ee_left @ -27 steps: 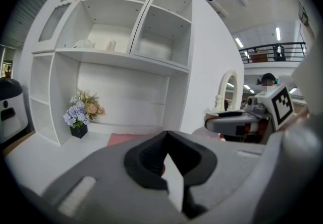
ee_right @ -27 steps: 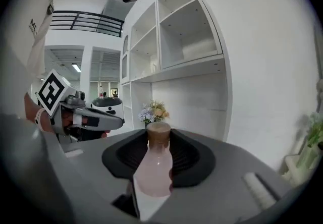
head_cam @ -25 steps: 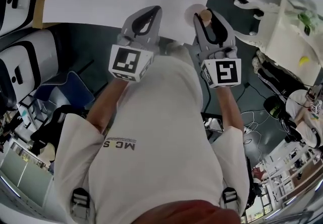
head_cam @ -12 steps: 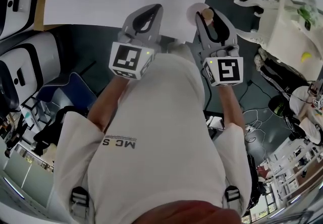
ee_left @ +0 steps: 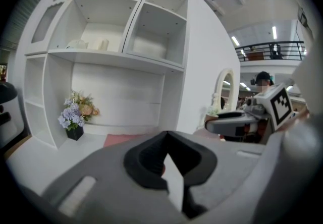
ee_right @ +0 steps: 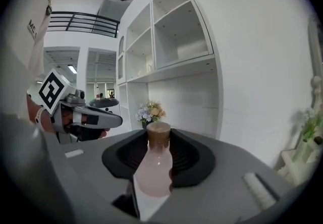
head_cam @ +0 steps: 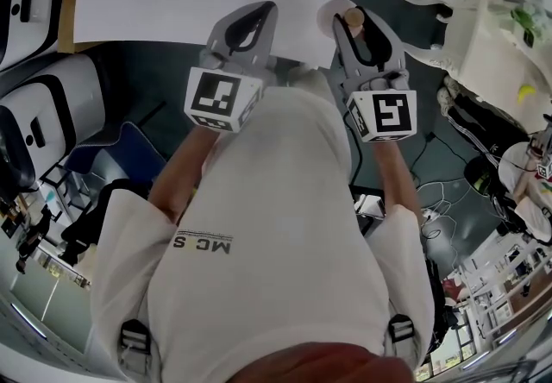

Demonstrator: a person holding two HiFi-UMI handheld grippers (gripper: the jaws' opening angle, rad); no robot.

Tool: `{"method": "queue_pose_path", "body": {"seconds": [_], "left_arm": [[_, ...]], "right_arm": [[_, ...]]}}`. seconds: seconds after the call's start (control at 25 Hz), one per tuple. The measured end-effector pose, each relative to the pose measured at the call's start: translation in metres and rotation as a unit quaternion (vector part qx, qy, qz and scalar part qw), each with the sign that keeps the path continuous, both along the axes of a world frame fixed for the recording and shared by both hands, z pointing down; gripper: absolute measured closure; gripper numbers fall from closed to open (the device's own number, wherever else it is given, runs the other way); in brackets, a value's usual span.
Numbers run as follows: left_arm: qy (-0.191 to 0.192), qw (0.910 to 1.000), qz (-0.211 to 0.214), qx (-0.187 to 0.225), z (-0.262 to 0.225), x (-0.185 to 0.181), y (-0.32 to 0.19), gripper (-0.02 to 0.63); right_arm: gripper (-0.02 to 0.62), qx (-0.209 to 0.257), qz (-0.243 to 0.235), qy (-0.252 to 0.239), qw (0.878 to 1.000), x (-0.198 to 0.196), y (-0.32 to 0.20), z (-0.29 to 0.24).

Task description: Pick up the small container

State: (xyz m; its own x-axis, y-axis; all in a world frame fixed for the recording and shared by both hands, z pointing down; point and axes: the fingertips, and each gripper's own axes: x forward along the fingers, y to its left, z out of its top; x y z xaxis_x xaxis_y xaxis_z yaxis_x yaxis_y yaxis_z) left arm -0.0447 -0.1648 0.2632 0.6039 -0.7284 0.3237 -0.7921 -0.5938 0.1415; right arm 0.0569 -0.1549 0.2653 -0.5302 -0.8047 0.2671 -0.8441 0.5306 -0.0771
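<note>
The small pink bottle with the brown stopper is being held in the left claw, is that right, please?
Not quite. The small pink bottle with the brown stopper is held in the right claw, not the left. The right gripper view shows the jaws closed on its body. In the left gripper view, the left claw is shut with nothing between its jaws.

White short-sleeved T-shirt [head_cam: 259, 226] with dark lettering; grey left tongs [head_cam: 261, 10] and right tongs [head_cam: 352, 14], black-and-white marker cubes [head_cam: 220, 98].
</note>
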Motion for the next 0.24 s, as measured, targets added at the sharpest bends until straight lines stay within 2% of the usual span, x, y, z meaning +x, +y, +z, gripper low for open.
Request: {"method": "queue_pose_path", "body": {"seconds": [0.24], "left_arm": [[-0.002,1.0000,0.001,-0.004,0.0030,0.0005,-0.0051,0.607]], "right_arm": [[0.459,-0.003,-0.001,0.001,1.000,-0.0002,-0.0049,0.0041]]}}
